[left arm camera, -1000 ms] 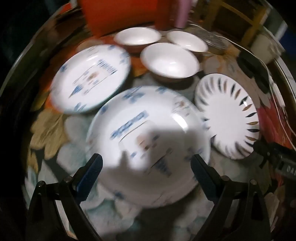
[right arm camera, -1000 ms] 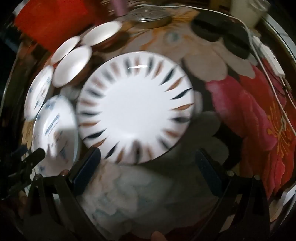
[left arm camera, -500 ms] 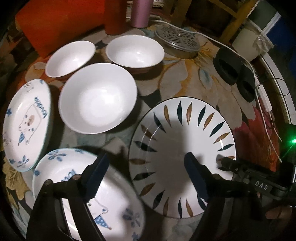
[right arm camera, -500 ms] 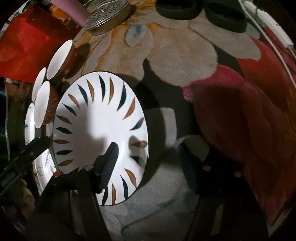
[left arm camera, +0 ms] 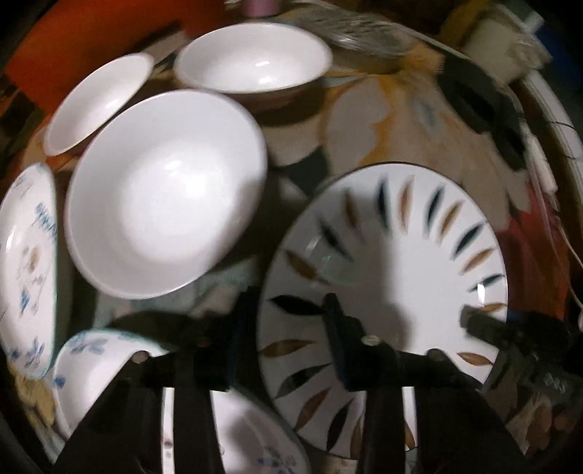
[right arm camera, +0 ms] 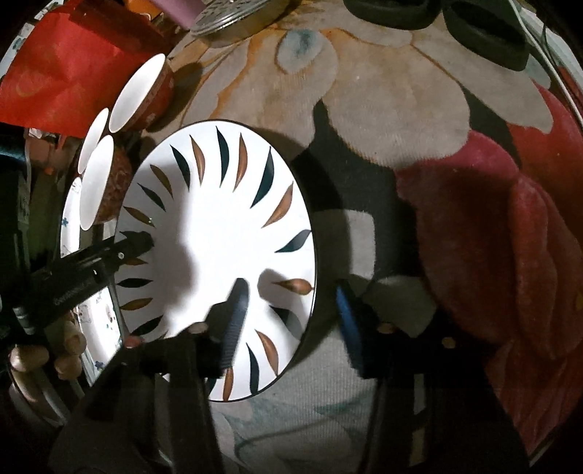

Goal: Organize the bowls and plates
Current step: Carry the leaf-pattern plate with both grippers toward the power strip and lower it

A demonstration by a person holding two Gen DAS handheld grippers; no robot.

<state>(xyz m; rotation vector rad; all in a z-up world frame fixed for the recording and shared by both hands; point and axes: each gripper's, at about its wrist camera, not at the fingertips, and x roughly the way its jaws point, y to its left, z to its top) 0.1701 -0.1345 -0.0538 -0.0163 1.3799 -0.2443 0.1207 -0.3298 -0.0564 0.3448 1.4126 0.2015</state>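
I have both grippers down over the leaf-pattern plate (right arm camera: pixel 218 233), which lies flat on the flowered rug (right arm camera: pixel 364 91), right of the bowls and the other plates.

My right gripper (right arm camera: pixel 291 321) straddles the plate's right rim: one finger stands over the white inside of the plate, the other outside on the rug. Its jaws are closing with the rim between them, but I see a gap on both sides, so the pads are not pressing yet.

My left gripper (left arm camera: pixel 284 328) straddles the opposite, left rim in the same way, one finger over the plate's face and one outside the edge. Its jaws are closing too, the rim between them with a gap still showing. That view is blurred. From the right wrist view the left gripper shows as a dark bar reaching onto the plate's left edge, with the fingers of a hand (right arm camera: pixel 47 357) below it.

Left of the plate sits a large white bowl (left arm camera: pixel 164 193), with two smaller white bowls (left arm camera: pixel 251 58) beyond it. Two plates with blue bear prints lie at the left: one at the edge (left arm camera: pixel 25 262), one under the left gripper (left arm camera: pixel 91 372). A perforated metal lid (right arm camera: pixel 233 11) and two black pads (right arm camera: pixel 484 32) lie at the rug's far side.
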